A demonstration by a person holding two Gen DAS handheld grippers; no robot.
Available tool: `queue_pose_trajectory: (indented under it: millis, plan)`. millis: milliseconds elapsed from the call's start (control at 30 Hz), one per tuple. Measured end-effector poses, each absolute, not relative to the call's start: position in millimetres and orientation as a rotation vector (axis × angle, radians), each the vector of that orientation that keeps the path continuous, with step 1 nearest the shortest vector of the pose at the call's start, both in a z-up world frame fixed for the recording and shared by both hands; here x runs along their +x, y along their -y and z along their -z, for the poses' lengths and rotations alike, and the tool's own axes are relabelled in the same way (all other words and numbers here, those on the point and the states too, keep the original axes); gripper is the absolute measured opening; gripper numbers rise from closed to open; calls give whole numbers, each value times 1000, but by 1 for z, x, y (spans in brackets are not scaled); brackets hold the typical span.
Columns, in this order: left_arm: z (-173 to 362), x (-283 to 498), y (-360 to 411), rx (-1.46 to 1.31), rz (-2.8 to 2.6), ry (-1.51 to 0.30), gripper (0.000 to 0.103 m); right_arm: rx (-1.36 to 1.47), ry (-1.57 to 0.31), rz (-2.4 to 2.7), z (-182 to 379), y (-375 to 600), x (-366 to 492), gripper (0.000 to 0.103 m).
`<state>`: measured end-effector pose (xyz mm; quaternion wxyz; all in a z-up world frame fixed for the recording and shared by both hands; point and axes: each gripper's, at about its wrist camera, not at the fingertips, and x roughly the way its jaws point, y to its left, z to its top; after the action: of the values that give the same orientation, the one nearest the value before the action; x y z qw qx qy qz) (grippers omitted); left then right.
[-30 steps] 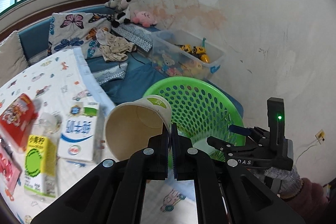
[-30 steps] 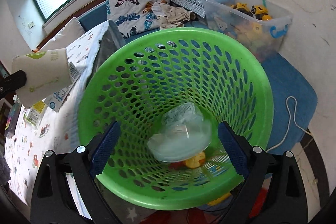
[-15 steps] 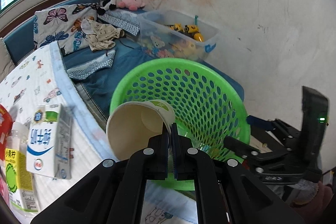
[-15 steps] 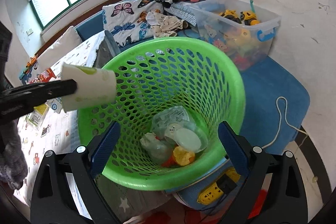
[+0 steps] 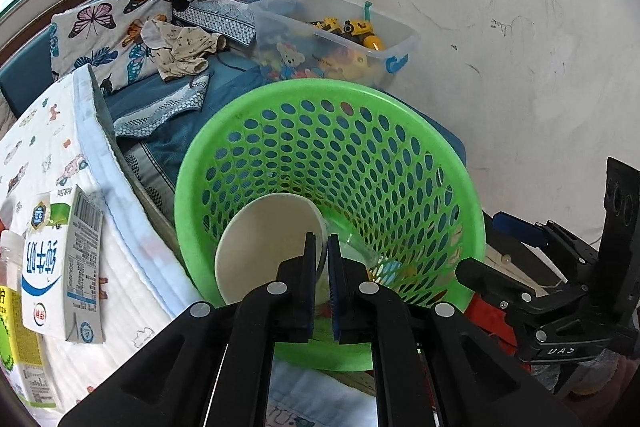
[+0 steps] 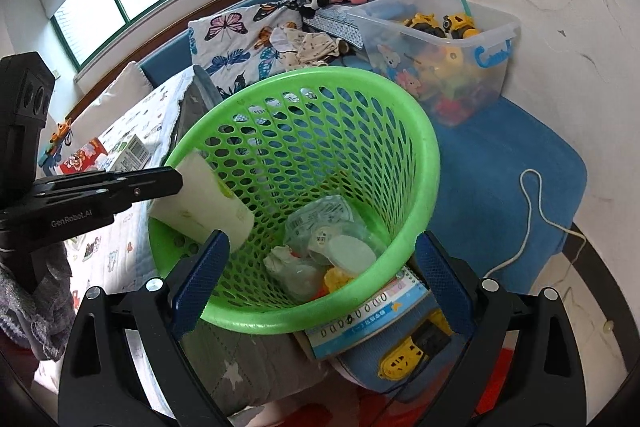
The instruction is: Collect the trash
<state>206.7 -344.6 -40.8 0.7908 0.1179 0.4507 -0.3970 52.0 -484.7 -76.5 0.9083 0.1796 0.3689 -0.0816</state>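
Left claw (image 5: 321, 251): clamped together on the rim of a white paper cup (image 5: 264, 247), seen at lower centre of the left wrist view; in the right wrist view the same claw (image 6: 176, 181) is seen entering from the left edge.

White paper cup: held tilted on its side, its open mouth turned toward the left camera, its body inside the near left rim of a green perforated plastic basket (image 5: 400, 131); in the right wrist view the cup (image 6: 202, 203) is seen at the left inner wall of the basket (image 6: 430, 163).

Right claw (image 6: 320, 279): spread apart, its blue-padded fingers (image 6: 200, 279) placed on either side of the basket's near rim, nothing gripped.

Basket contents: crumpled clear plastic wrappers (image 6: 324, 227) are piled at the bottom, with a round white lid (image 6: 352, 253) and a yellow scrap beside them.

Tabletop (image 5: 60, 147): covered by a white printed cloth at the left of the frame; a white and blue milk carton (image 5: 64, 263) is lying on it.

Background: a clear plastic toy bin (image 6: 452, 63) is set against the wall, upper right.
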Motion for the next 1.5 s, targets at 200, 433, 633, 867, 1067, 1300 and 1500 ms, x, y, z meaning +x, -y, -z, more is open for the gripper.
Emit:
queue_pose_trajectory:
  millis: [200,433,633,867,1067,1300,1500]
  plan:
    - [39,203,337,234,857,-971,29,372,-754,166,74,481,49,93]
    - [25,192,312,210,855,-926,36,364,-749,156,69,474,46,93]
    - [16,190,275,200,792,-884,37,351,-754,135,67,462,50,93]
    - [4,203,221,167,675,-842,41,319,-757,94,60,441,60,93]
    - [2,228,168,132,537,-841,46,298,-764,54,55,422,73,93]
    - [12,263,125,115,403,-880,46,277,-773,4,51,400,90,93]
    - [29,277,111,133,362,-920,54,250,-779,-32,44,382,105,93]
